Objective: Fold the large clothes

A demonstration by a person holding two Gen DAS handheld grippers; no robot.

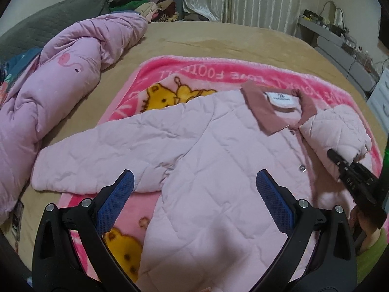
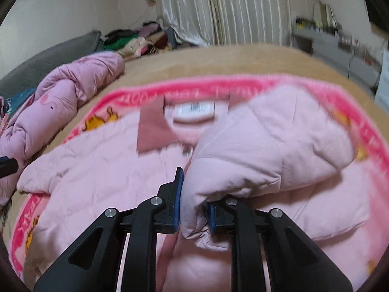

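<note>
Jacket (image 1: 218, 150): pale pink, quilted, lying front up on a pink bear blanket (image 1: 194, 73) spread over the tan bed (image 1: 218, 36); collar (image 1: 265, 112) toward the curtain.
Left sleeve (image 1: 80, 168): stretched flat out to the side, its cuff past the blanket edge, on the bed.
Right sleeve (image 2: 262, 150): lifted and folded in over the chest, cuff (image 2: 194, 216) hanging at the tongs.
Left gripper (image 1: 194, 194): tilted down over the jacket's lower front, jaws wide apart, nothing between the blue pads (image 1: 116, 202).
Right gripper (image 2: 193, 209): tilted down, jaws narrow, the sleeve cuff between the 2 pads (image 2: 178, 202); the left pad lies against the cloth, the right one is mostly hidden by it, so the grip looks kept. View blurred.
Right gripper from the left view (image 1: 345, 168): dark, at the sleeve end near the jacket's right edge.
Duvet (image 1: 60, 85): pink, bunched along the bed's left side, apart from the jacket.
</note>
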